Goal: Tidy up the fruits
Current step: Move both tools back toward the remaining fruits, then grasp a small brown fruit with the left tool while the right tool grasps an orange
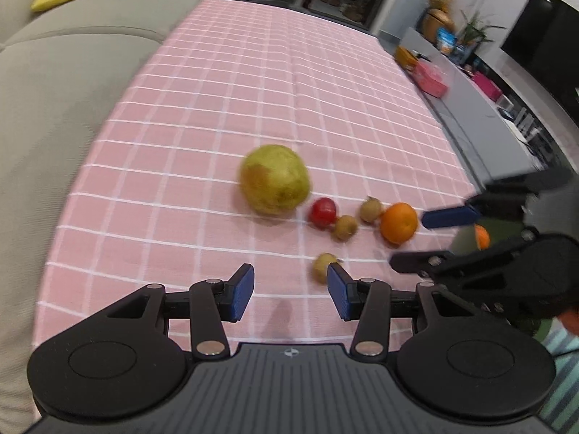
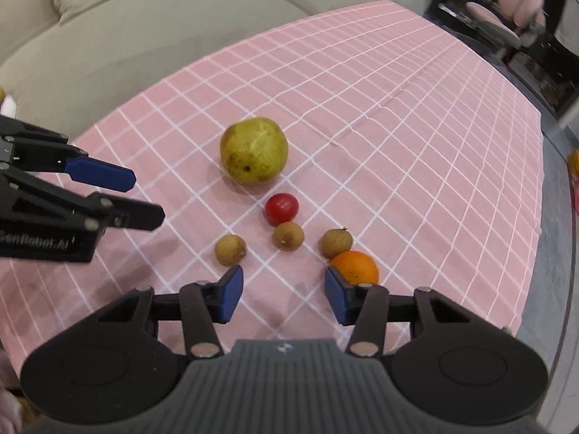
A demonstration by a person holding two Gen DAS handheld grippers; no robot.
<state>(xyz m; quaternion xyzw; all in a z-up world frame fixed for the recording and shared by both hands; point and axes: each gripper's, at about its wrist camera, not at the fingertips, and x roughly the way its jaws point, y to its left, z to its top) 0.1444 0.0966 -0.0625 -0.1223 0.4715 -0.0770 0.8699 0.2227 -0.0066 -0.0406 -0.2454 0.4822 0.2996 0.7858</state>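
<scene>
Nearest, the left tool (image 1: 289, 291) hangs open and empty over the pink checked cloth (image 1: 217, 115) on the bench, one small brown fruit (image 1: 323, 266) just past its right pad, likely its pick. The right tool (image 2: 283, 294) is also open and empty, with the orange (image 2: 356, 267) by its right pad. Beyond lie two more brown fruits (image 2: 288, 235), a red fruit (image 2: 281, 208), then the big green fruit (image 2: 254, 150). All sit loose and unsorted; I see no bowl to collect them in.
</scene>
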